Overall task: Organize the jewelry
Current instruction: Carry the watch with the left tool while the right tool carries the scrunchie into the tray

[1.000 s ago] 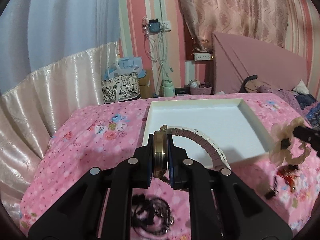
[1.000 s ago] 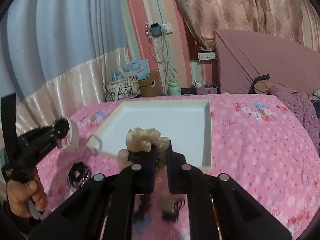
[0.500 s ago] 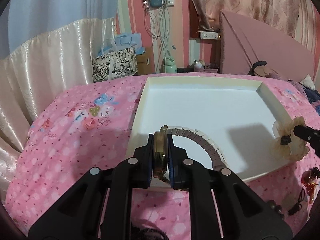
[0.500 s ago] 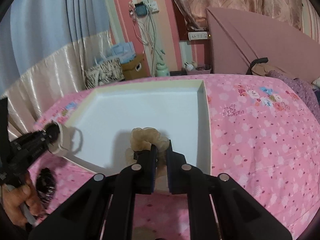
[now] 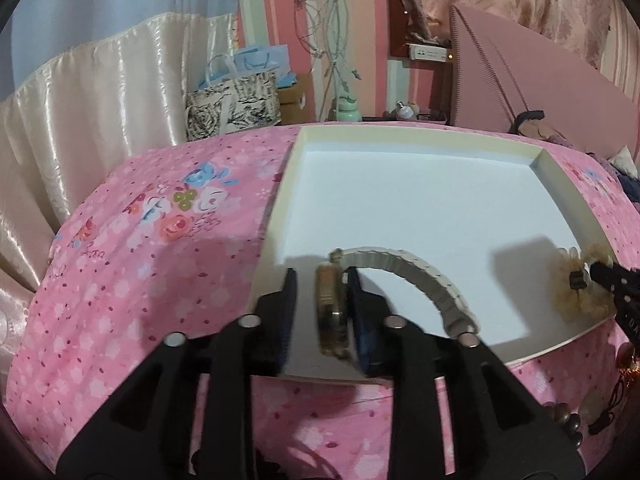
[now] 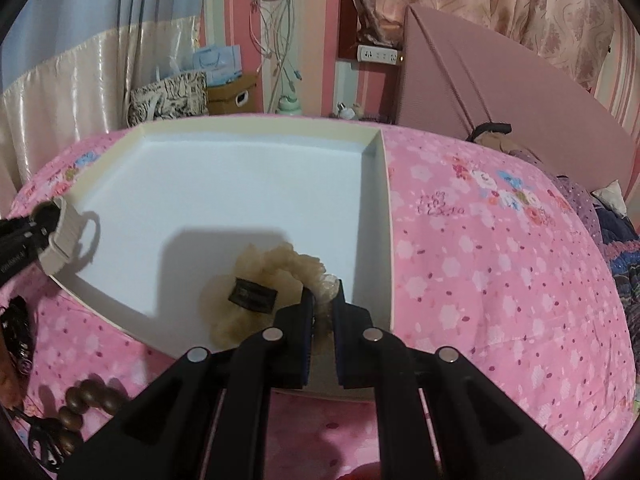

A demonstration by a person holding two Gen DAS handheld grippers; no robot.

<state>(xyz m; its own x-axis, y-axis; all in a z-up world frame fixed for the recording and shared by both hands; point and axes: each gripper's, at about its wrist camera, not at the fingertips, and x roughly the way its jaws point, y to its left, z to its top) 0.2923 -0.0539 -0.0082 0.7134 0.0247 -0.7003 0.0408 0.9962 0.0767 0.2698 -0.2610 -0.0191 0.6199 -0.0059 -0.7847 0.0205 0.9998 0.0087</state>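
White tray (image 5: 416,200): watch (image 5: 331,308) between gripper (image 5: 322,304).

**Pink-striped bedroom behind a floral bed**

A pink floral bedspread (image 5: 160,264) fills the foreground. Ahead stands a pink-and-cream striped wall (image 6: 320,40) with a wall socket and dangling white cables (image 5: 332,20). Ahead-left hang a cream satin curtain (image 5: 100,92) and a black-and-white patterned tote bag (image 5: 232,108); ahead-right, a mauve padded headboard (image 6: 500,92) under patterned pink drapes (image 6: 500,0).

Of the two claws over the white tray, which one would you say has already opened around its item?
The left claw: its fingers stand apart, a gap showing beside the gold watch. The right claw is shut on the beige scrunchie.
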